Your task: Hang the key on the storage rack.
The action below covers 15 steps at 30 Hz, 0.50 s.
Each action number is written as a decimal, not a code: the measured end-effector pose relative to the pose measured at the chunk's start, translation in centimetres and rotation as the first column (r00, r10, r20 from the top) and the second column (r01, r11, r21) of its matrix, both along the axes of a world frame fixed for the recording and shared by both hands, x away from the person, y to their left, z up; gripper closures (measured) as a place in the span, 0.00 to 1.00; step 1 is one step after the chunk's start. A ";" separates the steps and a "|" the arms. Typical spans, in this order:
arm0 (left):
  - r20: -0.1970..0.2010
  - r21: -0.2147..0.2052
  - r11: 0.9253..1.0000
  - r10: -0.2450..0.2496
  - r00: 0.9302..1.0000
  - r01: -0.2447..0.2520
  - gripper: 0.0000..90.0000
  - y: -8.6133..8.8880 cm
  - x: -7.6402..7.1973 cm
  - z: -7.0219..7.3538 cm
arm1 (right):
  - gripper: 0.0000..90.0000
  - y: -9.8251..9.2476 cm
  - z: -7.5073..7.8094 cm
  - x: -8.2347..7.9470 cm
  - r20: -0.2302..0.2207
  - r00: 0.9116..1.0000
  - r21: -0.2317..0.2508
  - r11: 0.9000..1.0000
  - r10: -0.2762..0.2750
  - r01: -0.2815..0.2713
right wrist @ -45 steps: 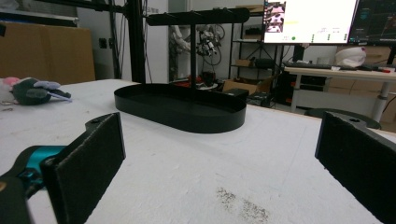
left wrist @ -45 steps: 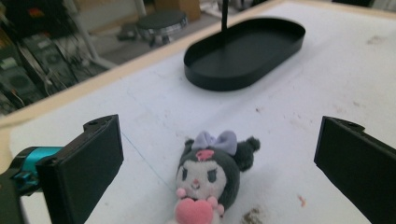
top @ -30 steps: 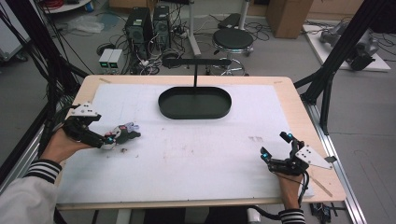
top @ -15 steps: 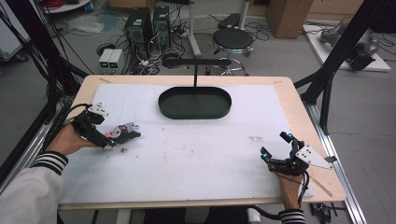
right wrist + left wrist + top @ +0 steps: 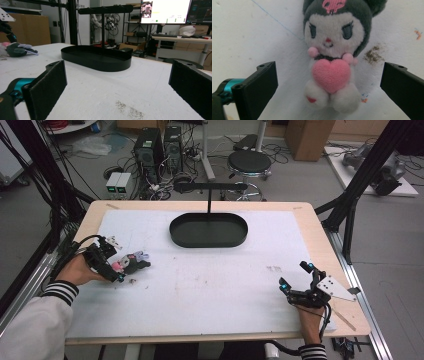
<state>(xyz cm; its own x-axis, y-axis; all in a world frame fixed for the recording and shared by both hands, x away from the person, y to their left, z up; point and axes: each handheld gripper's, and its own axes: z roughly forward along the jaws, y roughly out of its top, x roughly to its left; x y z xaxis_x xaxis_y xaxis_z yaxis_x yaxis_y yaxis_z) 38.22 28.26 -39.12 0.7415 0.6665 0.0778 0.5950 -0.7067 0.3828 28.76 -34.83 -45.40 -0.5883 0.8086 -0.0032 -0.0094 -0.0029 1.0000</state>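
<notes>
Left gripper (image 5: 329,82): hovering over plush toy (image 5: 334,57), 2 jaws apart, flanking it untouched.
Toy: lying face-up at table's (image 5: 210,285) left, long axis running between jaws.
Right gripper (image 5: 296,281): resting open, well apart.

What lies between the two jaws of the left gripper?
The plush toy lies on the white table cover between the open jaws of the left gripper, touching neither; the left gripper view shows this.

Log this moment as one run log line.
left gripper: open, jaws astride plush toy, not closed | right gripper: open, holding nothing, facing black tray | toy lies on table
</notes>
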 end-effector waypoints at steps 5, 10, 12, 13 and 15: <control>-0.022 0.008 1.000 -0.004 1.000 0.004 0.05 -0.1 0.1 -0.3 | 0.01 0.0 0.0 0.0 -0.002 1.000 -0.002 1.000 0.001 -0.001; -0.040 0.023 1.000 0.001 0.999 -0.001 0.16 -0.1 0.3 -0.5 | 0.01 0.0 0.0 0.0 -0.001 1.000 -0.002 1.000 0.002 -0.002; -0.049 0.022 1.000 -0.007 0.999 0.008 0.23 -0.1 0.4 -0.6 | 0.01 0.0 0.0 0.0 -0.002 1.000 0.000 1.000 0.001 -0.001; -0.053 0.018 1.000 -0.009 0.999 0.010 0.23 -0.1 0.4 -0.6 | 0.01 0.0 0.0 0.0 -0.002 1.000 0.000 1.000 0.001 -0.001; -0.061 0.016 1.000 -0.018 0.998 0.019 0.30 -0.2 0.5 -0.7 | 0.01 -0.1 0.0 0.0 -0.002 1.000 0.002 1.000 -0.002 0.002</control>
